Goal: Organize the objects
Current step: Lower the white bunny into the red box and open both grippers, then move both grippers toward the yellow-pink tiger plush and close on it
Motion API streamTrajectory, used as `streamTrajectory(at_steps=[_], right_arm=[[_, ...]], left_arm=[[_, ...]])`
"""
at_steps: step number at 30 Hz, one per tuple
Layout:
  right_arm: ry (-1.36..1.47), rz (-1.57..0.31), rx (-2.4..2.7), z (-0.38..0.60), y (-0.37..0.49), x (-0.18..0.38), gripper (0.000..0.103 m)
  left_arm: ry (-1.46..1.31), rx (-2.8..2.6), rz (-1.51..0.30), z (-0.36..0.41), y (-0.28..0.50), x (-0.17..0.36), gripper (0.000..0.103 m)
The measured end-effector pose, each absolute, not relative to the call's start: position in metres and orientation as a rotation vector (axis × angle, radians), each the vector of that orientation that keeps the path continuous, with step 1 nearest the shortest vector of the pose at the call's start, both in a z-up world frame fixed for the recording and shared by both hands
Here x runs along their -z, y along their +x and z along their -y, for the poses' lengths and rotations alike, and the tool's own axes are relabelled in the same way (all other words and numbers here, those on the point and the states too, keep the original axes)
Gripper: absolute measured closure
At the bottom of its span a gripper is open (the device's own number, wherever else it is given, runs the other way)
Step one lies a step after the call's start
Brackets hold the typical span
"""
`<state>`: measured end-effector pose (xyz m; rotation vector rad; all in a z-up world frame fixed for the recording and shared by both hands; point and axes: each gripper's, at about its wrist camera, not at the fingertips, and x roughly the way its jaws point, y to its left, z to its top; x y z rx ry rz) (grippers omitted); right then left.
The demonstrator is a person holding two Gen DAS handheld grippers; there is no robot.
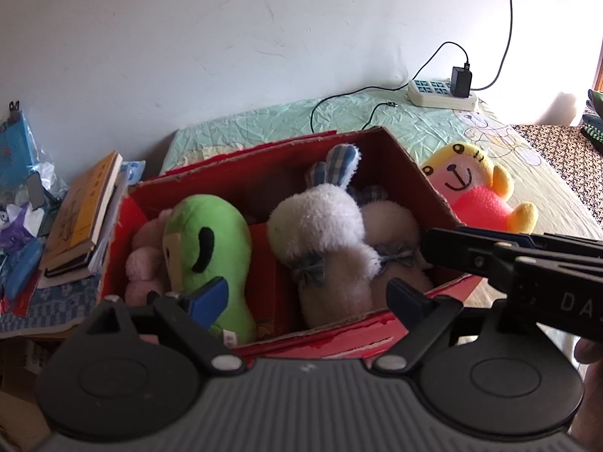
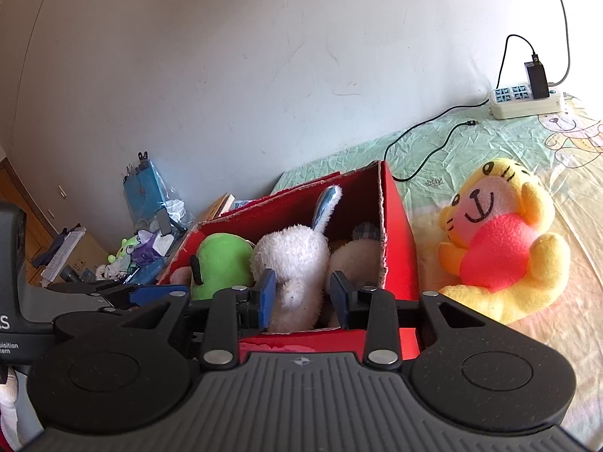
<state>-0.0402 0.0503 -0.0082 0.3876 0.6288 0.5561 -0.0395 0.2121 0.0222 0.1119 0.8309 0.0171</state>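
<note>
A red cardboard box [image 1: 422,177] stands on the bed. In it lie a green plush [image 1: 211,248], a pink plush [image 1: 141,263] and a white-and-beige bunny plush [image 1: 320,222]. My left gripper [image 1: 307,297] hangs above the box's near edge, jaws wide apart, touching nothing. My right gripper [image 2: 303,297] hovers over the near right corner of the box [image 2: 399,233], open with a narrow gap. The white bunny plush [image 2: 294,256] shows behind that gap, ungripped. A yellow tiger plush [image 2: 501,241] with a pink belly lies on the sheet right of the box.
A power strip [image 1: 441,94] with a black charger and trailing cables lies at the bed's far edge by the wall. Stacked books [image 1: 83,218] and blue packets crowd the left of the box. Bare green sheet [image 2: 471,150] lies behind the tiger plush.
</note>
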Motion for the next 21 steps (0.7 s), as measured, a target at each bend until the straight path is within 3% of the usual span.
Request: streamTrajectory(at_steps=[21], right_arm=[[0.432, -0.674, -0.602, 0.028, -0.043, 0.012, 0.067]], left_arm=[[0.097, -0.078, -0.842, -0.13, -0.051, -0.027, 0.011]])
